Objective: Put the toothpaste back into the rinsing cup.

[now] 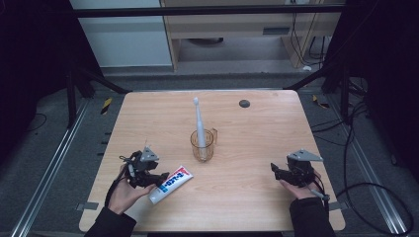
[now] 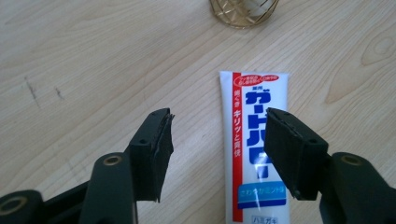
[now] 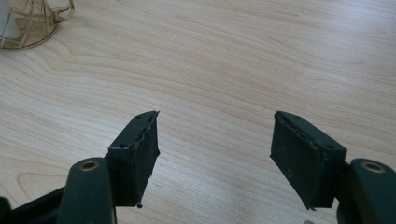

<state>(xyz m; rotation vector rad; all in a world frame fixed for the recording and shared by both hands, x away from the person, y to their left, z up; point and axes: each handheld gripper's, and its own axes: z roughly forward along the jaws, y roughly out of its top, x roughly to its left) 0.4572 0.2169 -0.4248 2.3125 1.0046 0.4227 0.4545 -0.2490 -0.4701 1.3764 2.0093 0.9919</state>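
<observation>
At the near edge of the table (image 1: 257,207) the person's two hands come in, each bearing a gripper. The left gripper (image 2: 217,140) stands with its jaws spread wide above a toothpaste tube (image 2: 254,126), which lies flat on the wood, free of both pads; the right-hand pad hangs over the tube's edge. The tube is white with a red stripe down one side carrying white Japanese writing, large blue Japanese characters down its middle, a red panel of small print at the far end and a blue band nearer the jaws; the fine print is too small to read. In the high view the tube lies just beside the left gripper, aslant, near the table's front left. The right gripper (image 3: 215,144) also holds its jaws wide, with bare wood between them, near the front right. Farther off, mid-table, an amber see-through cup (image 1: 202,144) with a handle holds a white toothbrush (image 1: 199,121) upright. Beyond, near the far edge, sits a small dark round thing (image 1: 244,103).
</observation>
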